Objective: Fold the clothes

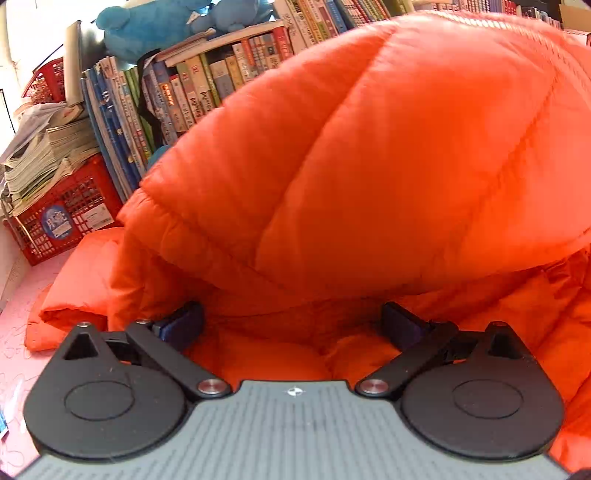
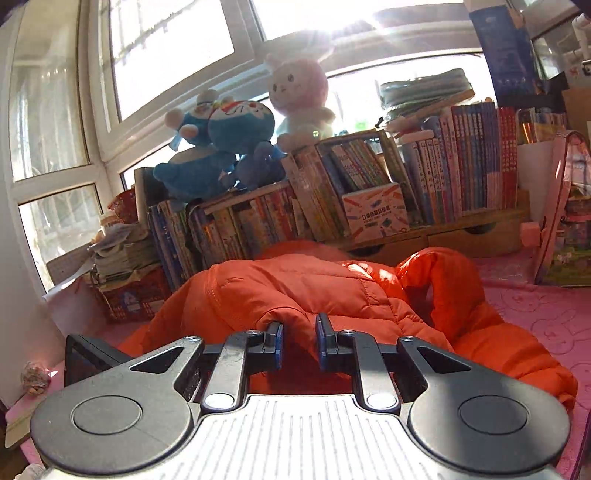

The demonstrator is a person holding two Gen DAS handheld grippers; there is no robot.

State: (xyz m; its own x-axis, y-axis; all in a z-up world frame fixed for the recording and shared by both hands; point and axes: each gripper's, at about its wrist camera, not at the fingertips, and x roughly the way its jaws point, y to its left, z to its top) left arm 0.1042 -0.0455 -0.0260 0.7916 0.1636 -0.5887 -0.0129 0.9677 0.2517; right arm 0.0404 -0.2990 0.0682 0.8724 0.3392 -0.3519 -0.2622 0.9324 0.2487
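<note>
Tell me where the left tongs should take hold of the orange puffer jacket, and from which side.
Probably the thin folded edge of the orange puffer jacket, lying low on the pink mat at the left. Come in from the left, level with the mat: the quilted bulge ahead looks too thick for the open left tongs to span.

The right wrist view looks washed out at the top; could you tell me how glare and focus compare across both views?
Right wrist view: sun through the window blows out the top and backlights the plush toys; orange jacket stays sharp. Left wrist view: even light, no glare, jacket close and slightly soft, bookshelf lines bent by fisheye.
</note>
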